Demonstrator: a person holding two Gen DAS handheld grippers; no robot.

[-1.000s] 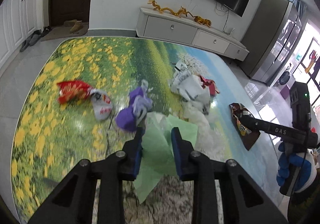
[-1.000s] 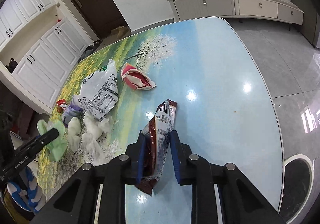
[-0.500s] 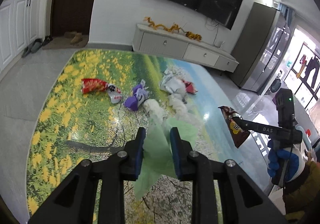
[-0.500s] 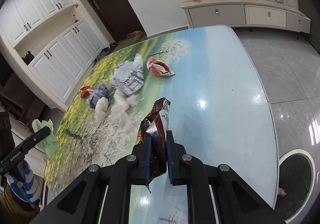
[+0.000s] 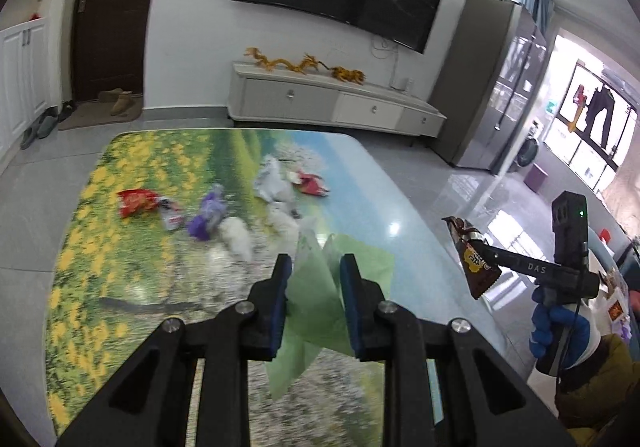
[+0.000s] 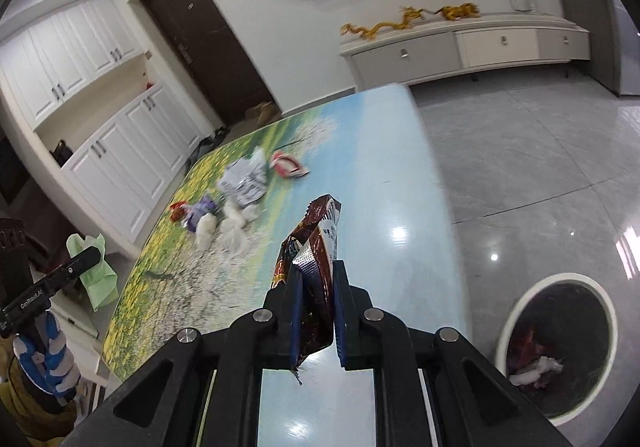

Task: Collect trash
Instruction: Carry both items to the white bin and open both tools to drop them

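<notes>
While the right gripper [image 6: 316,299] clamped its jaws on the crinkly brown foil snack wrapper [image 6: 314,247] at frame centre, the left gripper [image 5: 314,279] pinched the limp green plastic bag [image 5: 316,311]; both looked light, soft, best held mid-body.

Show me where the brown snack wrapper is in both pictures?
Left wrist view: the brown snack wrapper hangs at the right edge, pinched by the right claw.
Right wrist view: it stands bottom centre, between that claw's fingers.
Shared landmark: the red-and-white wrapper on the table.
</notes>
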